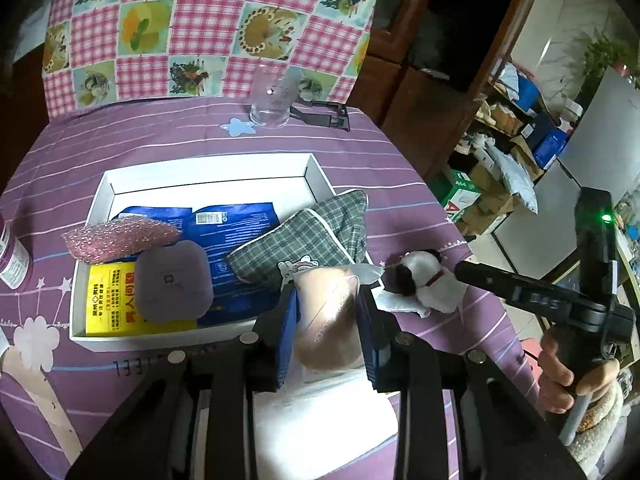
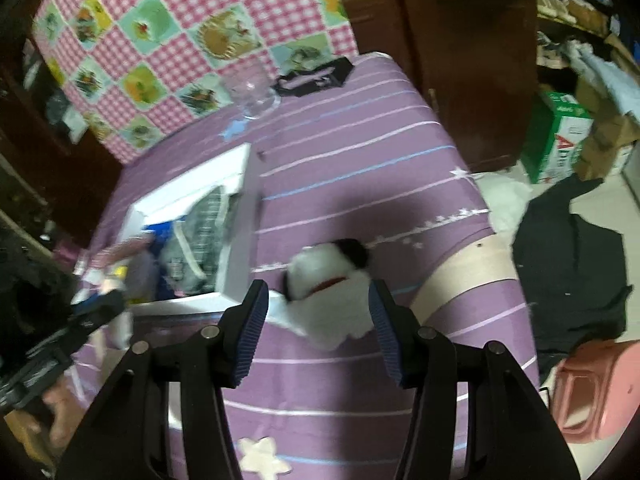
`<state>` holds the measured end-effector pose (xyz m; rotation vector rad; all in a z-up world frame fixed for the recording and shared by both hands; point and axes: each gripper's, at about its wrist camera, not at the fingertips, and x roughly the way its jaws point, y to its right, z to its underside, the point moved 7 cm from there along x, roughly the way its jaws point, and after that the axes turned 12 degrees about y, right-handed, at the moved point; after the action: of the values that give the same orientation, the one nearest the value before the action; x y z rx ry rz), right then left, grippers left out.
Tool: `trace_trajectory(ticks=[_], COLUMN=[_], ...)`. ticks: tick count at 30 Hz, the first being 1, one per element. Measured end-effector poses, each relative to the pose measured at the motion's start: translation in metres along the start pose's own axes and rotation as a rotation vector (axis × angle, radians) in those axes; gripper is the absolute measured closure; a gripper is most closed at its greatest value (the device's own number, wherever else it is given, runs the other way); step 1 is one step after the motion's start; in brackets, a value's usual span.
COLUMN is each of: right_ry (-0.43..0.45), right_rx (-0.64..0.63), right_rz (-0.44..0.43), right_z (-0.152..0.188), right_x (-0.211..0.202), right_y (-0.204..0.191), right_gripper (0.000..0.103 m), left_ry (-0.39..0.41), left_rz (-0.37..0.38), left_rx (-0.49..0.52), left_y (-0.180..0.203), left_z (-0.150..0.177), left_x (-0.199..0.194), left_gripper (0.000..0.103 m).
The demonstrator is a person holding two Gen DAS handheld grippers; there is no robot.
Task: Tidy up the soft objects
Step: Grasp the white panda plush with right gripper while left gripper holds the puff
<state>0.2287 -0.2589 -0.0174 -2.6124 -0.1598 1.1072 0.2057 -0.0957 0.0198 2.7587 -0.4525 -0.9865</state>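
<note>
Plush dog (image 2: 334,300) | gripped by right gripper (image 2: 318,330) | beside white box (image 2: 240,256)

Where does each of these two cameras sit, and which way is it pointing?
Left wrist view: sits on the left gripper, looking forward and down at the white shallow tray; its fingers clamp a beige packet in clear wrap; a hand holding the right gripper shows at the right edge.
Right wrist view: sits on the right gripper, looking down at the black-and-white plush dog between its fingers.
Shared: purple striped tablecloth, tray, dog, clear glass cup.
</note>
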Motion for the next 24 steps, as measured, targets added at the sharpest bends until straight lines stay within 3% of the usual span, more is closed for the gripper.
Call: trace_trajectory(ticks=[10,13,24], right_ry=[-0.030,-0.041,-0.018], right_rx=[-0.021,-0.053,-0.076], right_rz=[0.030,0.036,0.032], right_z=[0.010,0.014,0.012], right_x=[0.028,0.031,0.021], right_y=[0.006,0.001,-0.006], right_gripper=[0.050,0.059,0.068], left_ry=[0.021,0.024,0.036], left_rz=[-0.033,-0.039,-0.043], left_rx=[0.014,0.017,0.015], left_y=[-0.005,-0.006,-0.008], left_z=[0.001,0.001,-0.001], left_x=[0.004,0.004,0.001], left_gripper=[0.075,0.075,0.075])
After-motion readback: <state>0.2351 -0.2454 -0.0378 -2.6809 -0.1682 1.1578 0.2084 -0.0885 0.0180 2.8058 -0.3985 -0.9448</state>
